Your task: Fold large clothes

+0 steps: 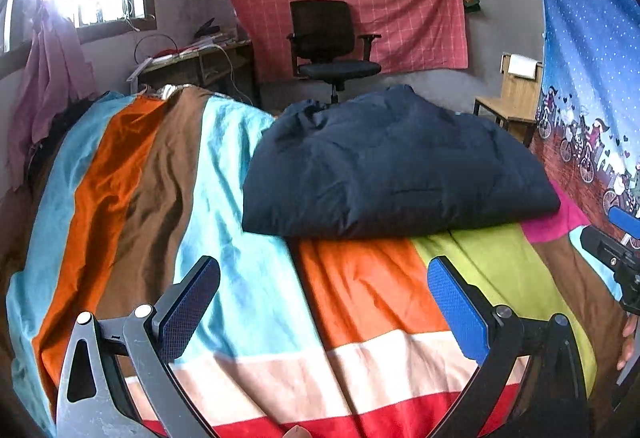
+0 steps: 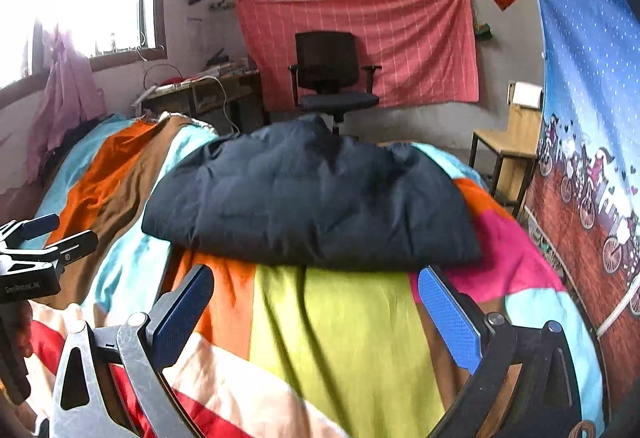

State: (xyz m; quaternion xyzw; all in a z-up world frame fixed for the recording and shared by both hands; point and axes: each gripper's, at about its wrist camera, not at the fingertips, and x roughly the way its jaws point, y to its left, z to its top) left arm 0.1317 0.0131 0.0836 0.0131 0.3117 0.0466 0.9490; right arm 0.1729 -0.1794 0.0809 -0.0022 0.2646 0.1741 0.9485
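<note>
Both grippers (left (image 1: 324,302), right (image 2: 316,308)) gape empty before the folded jacket's (image 1: 392,169) near edge.

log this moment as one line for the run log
stage: fold looks done | dark padded jacket folded, lying on striped bedspread | left hand-held gripper open, empty | right hand-held gripper open, empty, short of jacket

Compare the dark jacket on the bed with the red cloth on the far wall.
The jacket is plain navy and puffy; the red cloth is thin, with a pale grid. The jacket lies folded in a compact bundle on the striped bedspread; the cloth hangs spread flat behind the office chair. The jacket sits just ahead of both open tools; the cloth is across the room. Both are fabric, and neither is being held.
</note>
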